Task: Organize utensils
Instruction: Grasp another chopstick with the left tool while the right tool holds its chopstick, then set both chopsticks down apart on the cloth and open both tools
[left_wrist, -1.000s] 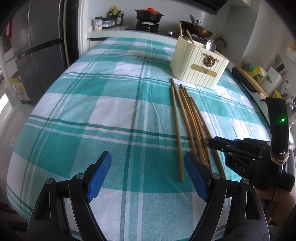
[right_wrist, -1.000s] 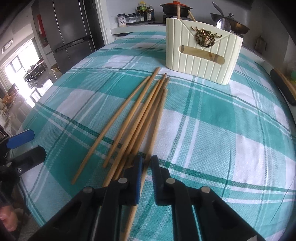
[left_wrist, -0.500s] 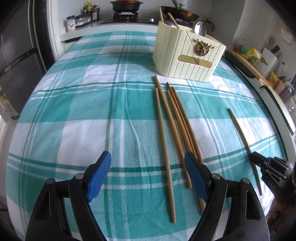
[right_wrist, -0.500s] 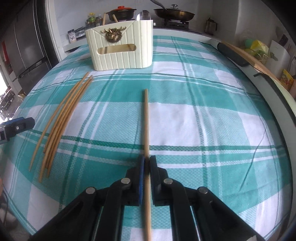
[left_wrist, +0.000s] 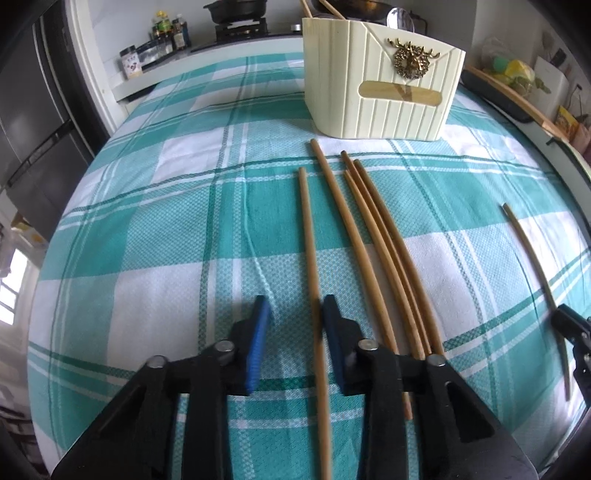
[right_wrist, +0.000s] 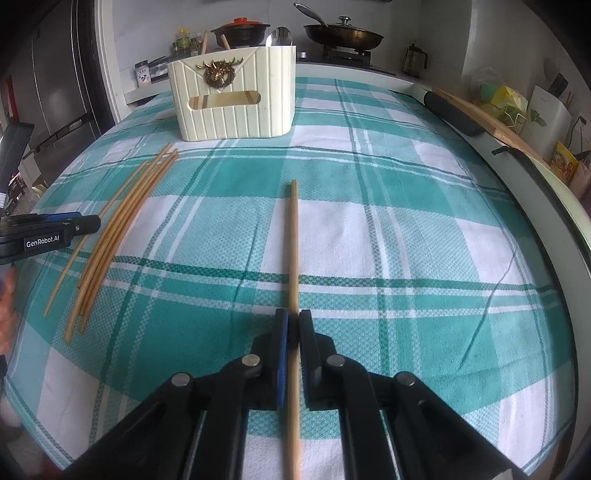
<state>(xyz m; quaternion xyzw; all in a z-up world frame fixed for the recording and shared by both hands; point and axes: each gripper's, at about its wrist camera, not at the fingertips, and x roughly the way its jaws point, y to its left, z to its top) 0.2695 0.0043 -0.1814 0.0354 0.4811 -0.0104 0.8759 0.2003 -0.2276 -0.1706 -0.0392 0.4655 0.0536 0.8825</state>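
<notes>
Several wooden chopsticks (left_wrist: 373, 236) lie side by side on the teal checked cloth (left_wrist: 166, 229), in front of a cream utensil holder (left_wrist: 384, 85). My left gripper (left_wrist: 295, 325) is half open, its jaws on either side of the leftmost chopstick (left_wrist: 308, 236), with a gap left of the stick. My right gripper (right_wrist: 292, 332) is shut on a single chopstick (right_wrist: 293, 240) that points toward the holder (right_wrist: 232, 99). That chopstick (left_wrist: 532, 258) and the right gripper (left_wrist: 576, 343) show at the right edge of the left wrist view. The left gripper (right_wrist: 48, 229) shows at the left of the right wrist view.
The holder holds more chopsticks and a spoon (right_wrist: 279, 37). Behind the table are a stove with a pot (right_wrist: 240, 31) and a pan (right_wrist: 343, 35), spice jars (left_wrist: 162, 40), and a fridge (left_wrist: 33, 110). A dark roll (right_wrist: 452, 114) lies at the table's right edge.
My left gripper has moved forward over the chopsticks and narrowed around the leftmost one. My right gripper lifted one chopstick out of the bundle and carried it to the right.
</notes>
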